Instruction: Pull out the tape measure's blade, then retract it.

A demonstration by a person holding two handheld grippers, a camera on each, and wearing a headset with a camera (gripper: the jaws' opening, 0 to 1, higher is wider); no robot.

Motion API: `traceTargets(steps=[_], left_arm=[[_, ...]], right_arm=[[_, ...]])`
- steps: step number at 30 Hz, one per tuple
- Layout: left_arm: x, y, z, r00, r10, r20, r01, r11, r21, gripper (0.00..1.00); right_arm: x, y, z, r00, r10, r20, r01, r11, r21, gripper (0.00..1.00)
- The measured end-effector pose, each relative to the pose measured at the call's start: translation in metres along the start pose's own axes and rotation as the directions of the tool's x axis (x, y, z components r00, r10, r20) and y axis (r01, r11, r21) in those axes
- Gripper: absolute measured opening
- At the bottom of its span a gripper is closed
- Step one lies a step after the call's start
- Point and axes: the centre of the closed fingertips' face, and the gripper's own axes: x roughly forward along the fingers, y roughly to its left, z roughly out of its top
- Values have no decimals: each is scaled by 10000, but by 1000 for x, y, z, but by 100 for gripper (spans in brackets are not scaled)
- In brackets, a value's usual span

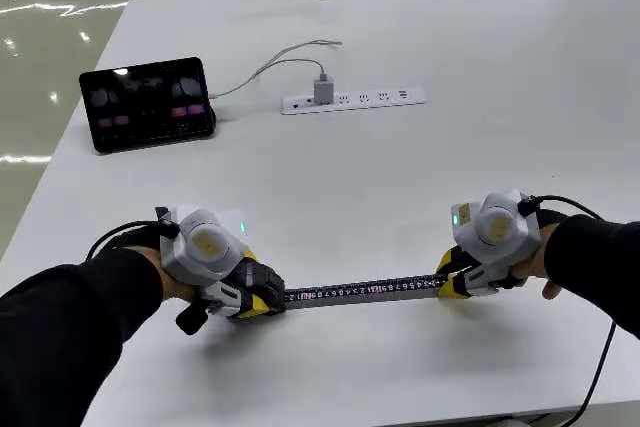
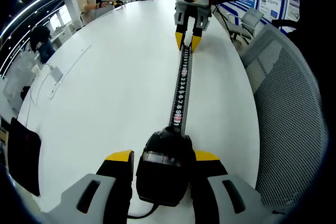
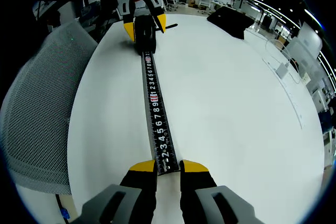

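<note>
Left gripper (image 2: pixel 163 156) jaws clamp tape measure (image 2: pixel 164 178); right gripper (image 3: pixel 168 167) jaws clamp blade (image 3: pixel 155 103) tip; white table (image 1: pixel 400 177), open office.

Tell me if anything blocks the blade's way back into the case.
Nothing visible does. The blade runs straight over bare table from the right tongs, which grip its tip, to the case in the left tongs.

I read white numerals on the dark tape-measure blade (image 3: pixel 157 124): 2 to 9, a red-boxed mark, then single digits again. In the left gripper view, digits up to 9 run toward the black tape-measure case (image 2: pixel 165 166).
</note>
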Motion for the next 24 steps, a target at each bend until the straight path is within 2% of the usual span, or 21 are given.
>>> traceTargets(steps=[3,5,6,8,11,14,19,22,24], left_arm=[[-4,3,-1,9999,65,76,-63,9996,-279,42],[-8,6,-2,9998,135,119,-126,9976,-678,45],[-10,8,-1,9995,177,264,-146,9933,-1148,47],[-15,12,-1,9987,295,412,-237,9907,-1339,50],[-20,18,-4,9971,534,544,-406,9761,-2133,54],[-24,21,-6,9962,615,616,-460,9728,-2270,57],[-32,20,-8,9945,784,701,-581,9652,-2551,59],[-37,25,-10,9906,1068,851,-779,9537,-2904,62],[-42,25,-10,9873,1238,995,-853,9419,-3250,64]], right_arm=[[-1,0,0,9999,-131,-39,130,9998,-157,13],[-2,-1,2,9998,-203,35,203,9998,-83,14],[-4,-1,5,9996,-257,140,257,9997,-29,14],[-7,-1,7,9991,-321,290,318,9994,100,14],[-13,-3,11,9973,-505,534,485,9981,391,15],[-18,-6,11,9948,-754,685,713,9956,610,15],[-29,-11,10,9859,-1312,1035,1156,9828,1442,17],[-35,-13,5,9796,-1619,1195,1362,9706,1985,19],[-37,-12,1,9768,-1742,1247,1431,9636,2258,20]])
